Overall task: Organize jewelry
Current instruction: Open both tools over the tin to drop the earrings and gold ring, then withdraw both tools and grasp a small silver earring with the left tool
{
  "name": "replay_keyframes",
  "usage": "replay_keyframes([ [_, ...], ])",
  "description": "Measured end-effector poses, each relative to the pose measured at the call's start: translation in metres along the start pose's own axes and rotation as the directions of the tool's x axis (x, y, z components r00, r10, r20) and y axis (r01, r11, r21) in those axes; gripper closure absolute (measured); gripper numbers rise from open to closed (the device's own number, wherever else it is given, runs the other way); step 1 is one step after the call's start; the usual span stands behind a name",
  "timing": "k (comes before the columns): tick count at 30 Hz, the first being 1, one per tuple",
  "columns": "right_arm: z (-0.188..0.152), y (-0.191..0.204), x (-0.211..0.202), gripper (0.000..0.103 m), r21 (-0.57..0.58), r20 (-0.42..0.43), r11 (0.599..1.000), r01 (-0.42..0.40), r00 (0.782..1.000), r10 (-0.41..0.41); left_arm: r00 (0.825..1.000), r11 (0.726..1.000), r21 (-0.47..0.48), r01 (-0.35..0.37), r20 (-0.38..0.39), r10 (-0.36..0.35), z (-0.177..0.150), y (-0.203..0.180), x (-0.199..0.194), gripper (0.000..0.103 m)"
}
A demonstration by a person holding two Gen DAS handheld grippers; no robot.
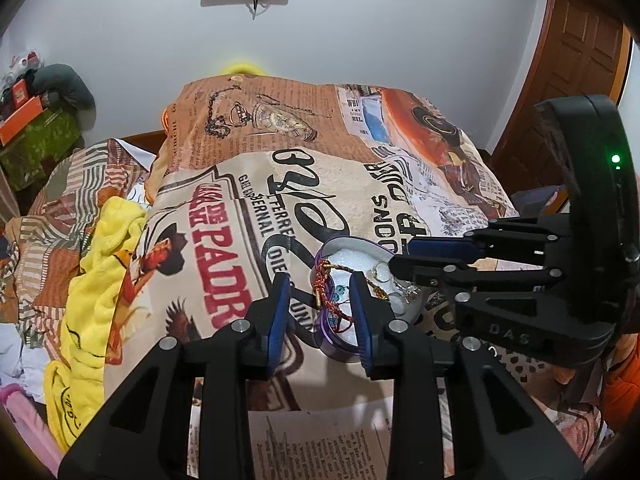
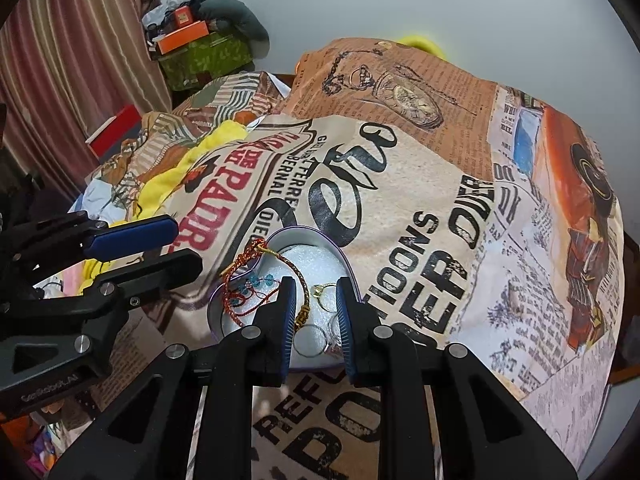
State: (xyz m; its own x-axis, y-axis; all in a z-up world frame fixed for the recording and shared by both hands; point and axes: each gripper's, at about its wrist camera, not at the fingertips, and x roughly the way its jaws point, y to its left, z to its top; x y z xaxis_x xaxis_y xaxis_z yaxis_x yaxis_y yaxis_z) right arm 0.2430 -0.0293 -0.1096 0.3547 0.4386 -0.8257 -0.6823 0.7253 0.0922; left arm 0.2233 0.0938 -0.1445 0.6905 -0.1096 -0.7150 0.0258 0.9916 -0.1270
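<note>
A heart-shaped tin box [image 2: 280,236] with a purple wall and a white foam lining lies open on a bed, resting on a soft blanket [image 2: 420,184] printed like old newspaper with bold black lettering. In the right wrist view the heart's notch lies at the far left and its point runs toward the near right, under the right gripper. A red and gold braided thread bracelet [image 2: 244,264] with small turquoise beads is draped over the box's left rim, its long axis running from the far rim down toward the near edge, one gold-capped end hanging outside the wall. Beside it on the foam lie thin metal rings [image 2: 326,294], one gold-coloured and the others silvery, lying flat and round. The left gripper [image 1: 320,300], black with ribbed blue pads, hovers over the left rim with its fingers parted, the bracelet's strands showing in the gap; no pad can be seen pressing on them. The right gripper [image 2: 316,308] points steeply down into the box with its fingers set a narrow gap apart, the rings and a gold braid end visible between them; whether it grips anything cannot be told. A crumpled yellow towel [image 1: 100,264] lies to the left of the blanket.
</note>
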Motion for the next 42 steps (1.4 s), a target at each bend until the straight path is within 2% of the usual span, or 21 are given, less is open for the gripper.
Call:
replay_keyframes([
  [10,-0.009,-0.009,-0.045,0.084,0.037,0.072,0.999,0.012,0.997,-0.015,1.0,0.999,0.048,-0.002,0.022,0.001,0.004,-0.025,-0.022,0.073],
  [14,-0.017,-0.018,-0.066,0.083,0.064,0.105,0.998,0.025,0.994,-0.031,1.0,0.998,0.067,0.006,0.027,-0.008,0.004,-0.04,-0.029,0.067],
  [18,-0.029,-0.028,-0.087,0.066,0.09,0.144,0.994,0.054,0.987,-0.067,1.0,0.995,0.098,0.025,0.016,-0.027,0.002,-0.059,-0.032,0.067],
  [20,-0.036,-0.033,-0.096,0.065,0.101,0.156,0.993,0.067,0.984,-0.083,0.999,0.993,0.112,0.038,0.008,-0.039,0.0,-0.067,-0.032,0.066],
  [26,-0.058,-0.044,-0.111,0.065,0.125,0.161,0.986,0.109,0.979,-0.129,0.996,0.983,0.164,0.083,-0.042,-0.077,-0.013,-0.098,-0.023,0.063],
  [31,-0.075,-0.052,-0.115,0.065,0.139,0.146,0.981,0.135,0.977,-0.155,0.988,0.976,0.184,0.12,-0.115,-0.1,-0.031,-0.117,-0.006,0.063],
  [36,-0.092,-0.06,-0.115,0.065,0.168,0.131,0.978,0.127,0.98,-0.15,0.977,0.969,0.197,0.152,-0.179,-0.117,-0.045,-0.127,0.01,0.063],
  [42,-0.107,-0.072,-0.106,0.065,0.216,0.105,0.971,0.103,0.986,-0.128,0.971,0.959,0.233,0.164,-0.209,-0.115,-0.054,-0.136,0.021,0.063],
])
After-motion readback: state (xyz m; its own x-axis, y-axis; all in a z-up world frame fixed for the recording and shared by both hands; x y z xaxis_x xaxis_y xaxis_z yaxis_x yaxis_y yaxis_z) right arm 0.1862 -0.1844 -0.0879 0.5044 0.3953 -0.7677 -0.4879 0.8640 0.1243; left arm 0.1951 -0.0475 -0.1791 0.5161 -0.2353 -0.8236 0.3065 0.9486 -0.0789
